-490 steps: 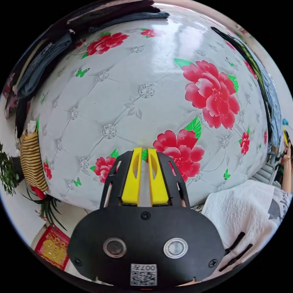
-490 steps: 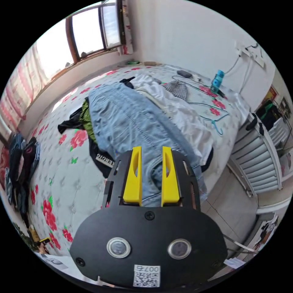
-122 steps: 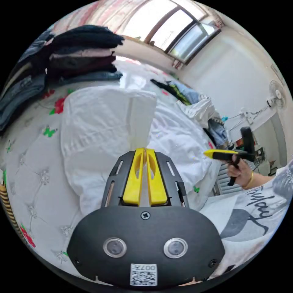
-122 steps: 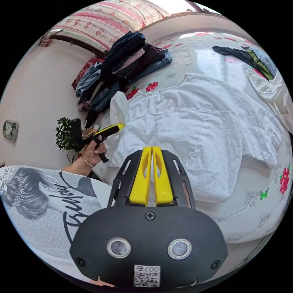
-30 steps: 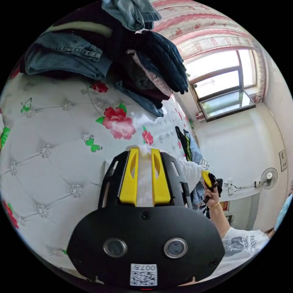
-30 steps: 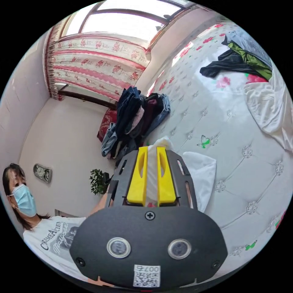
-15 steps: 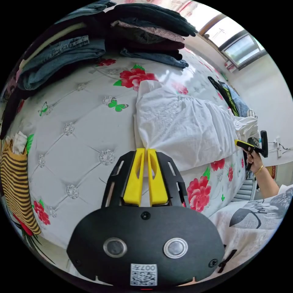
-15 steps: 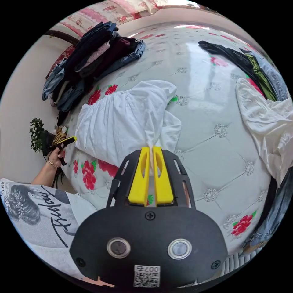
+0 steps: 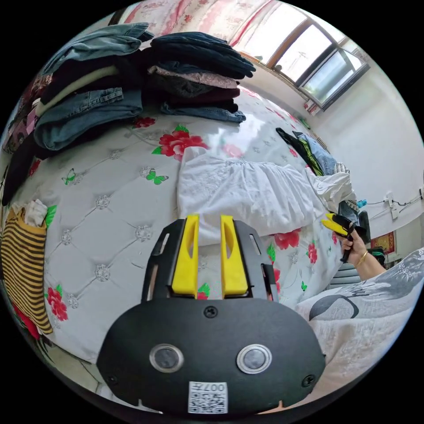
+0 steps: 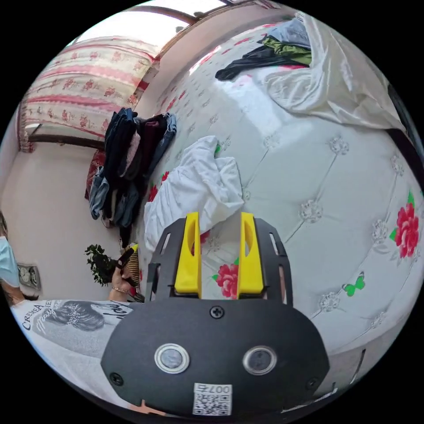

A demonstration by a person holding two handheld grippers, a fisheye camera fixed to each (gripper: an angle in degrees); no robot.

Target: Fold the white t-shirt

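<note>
Left gripper view: clothes stack (image 9: 145, 84) behind white t-shirt (image 9: 243, 198)

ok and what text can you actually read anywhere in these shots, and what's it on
"CREME...": capitals on the person's top, right gripper view; the rest curves away, unreadable.
Black script word on that top: too distorted to read.
Left sticker on the left hand-held gripper: square code and tiny characters, not legible.
Right sticker on the right hand-held gripper: the same.

Home bedroom: floral bed (image 9: 110, 194), curtained window (image 9: 309, 62).
</note>
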